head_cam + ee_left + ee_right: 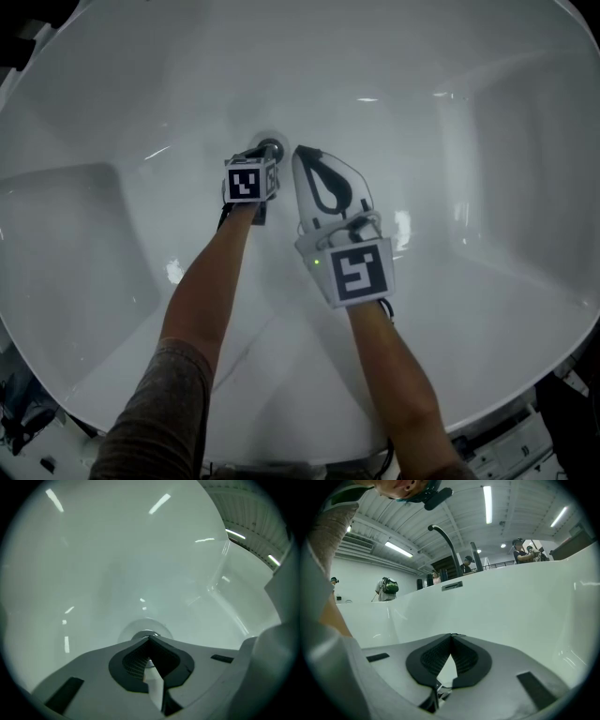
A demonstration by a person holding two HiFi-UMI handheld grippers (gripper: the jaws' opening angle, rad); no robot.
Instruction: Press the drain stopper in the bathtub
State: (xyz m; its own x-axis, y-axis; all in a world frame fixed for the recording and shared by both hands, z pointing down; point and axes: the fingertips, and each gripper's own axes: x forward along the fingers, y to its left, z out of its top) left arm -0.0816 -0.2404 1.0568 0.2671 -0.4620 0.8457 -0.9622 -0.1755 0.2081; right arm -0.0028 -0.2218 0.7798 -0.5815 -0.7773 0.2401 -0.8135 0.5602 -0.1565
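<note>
A round chrome drain stopper (pixel 271 147) sits in the floor of the white bathtub (pixel 450 169). My left gripper (pixel 266 153) points down at it, jaws shut, tips right at the stopper. In the left gripper view the stopper (pixel 147 634) shows just beyond the shut left gripper (pixel 149 640), and I cannot tell whether they touch. My right gripper (pixel 302 153) is held just right of the stopper, jaws shut, holding nothing. In the right gripper view the right gripper (pixel 451 636) faces the tub's far wall.
The tub's smooth white walls (pixel 511 602) curve up on all sides. A dark curved faucet (pixel 445 538) rises behind the rim. Several people (pixel 520 550) stand in the room beyond. White equipment (pixel 511 441) lies outside the tub's near edge.
</note>
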